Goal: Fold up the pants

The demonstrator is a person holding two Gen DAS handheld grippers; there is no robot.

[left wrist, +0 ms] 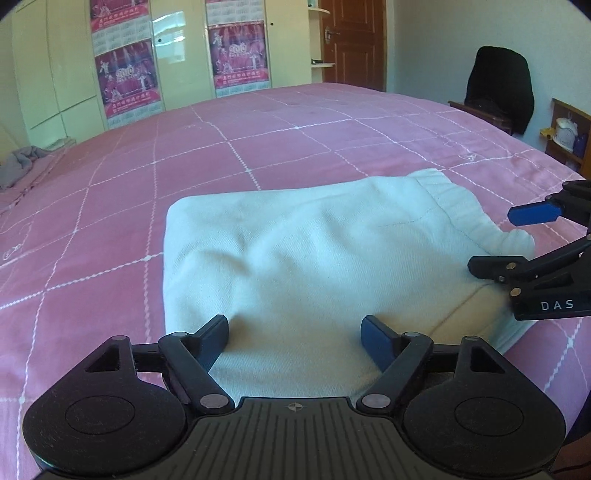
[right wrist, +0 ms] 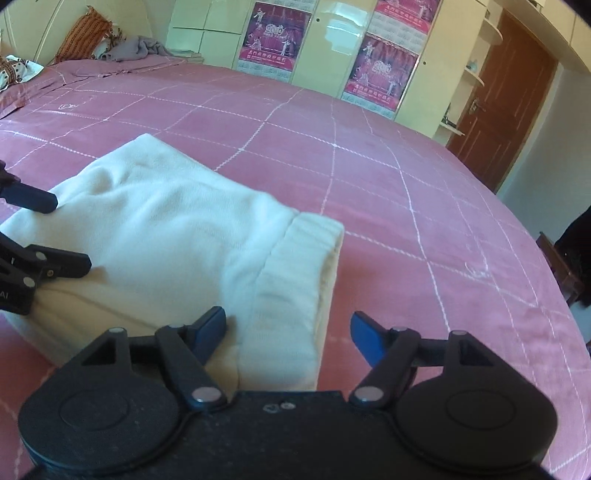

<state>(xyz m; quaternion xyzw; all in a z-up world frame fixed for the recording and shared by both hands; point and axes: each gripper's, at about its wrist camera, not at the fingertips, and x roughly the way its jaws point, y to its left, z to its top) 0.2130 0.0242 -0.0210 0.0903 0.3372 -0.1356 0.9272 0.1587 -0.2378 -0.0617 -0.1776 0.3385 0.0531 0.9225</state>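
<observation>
The work surface is a bed covered by a pink bedspread (left wrist: 258,140) with a white grid pattern. Beyond it stand a cream wardrobe (left wrist: 55,74) carrying four pink posters, a brown door (left wrist: 351,40), and a chair draped with a dark garment (left wrist: 498,85); a grey cloth (right wrist: 136,48) and one patterned pillow (right wrist: 85,33) lie at the head of the bed. None of these items lies between the grippers and the garment. One pair of white pants (left wrist: 314,258), folded into a compact rectangular bundle, rests flat on the bedspread with its ribbed waistband (right wrist: 295,273) along the right-hand edge. The left gripper (left wrist: 295,338) sits at the near edge of the bundle, jaws spread wide above the cloth and gripping nothing. The right gripper (right wrist: 288,330) straddles the near end of the waistband, jaws likewise spread wide, pads clear of the fabric. Two grippers are present, side by side along the near edge.
</observation>
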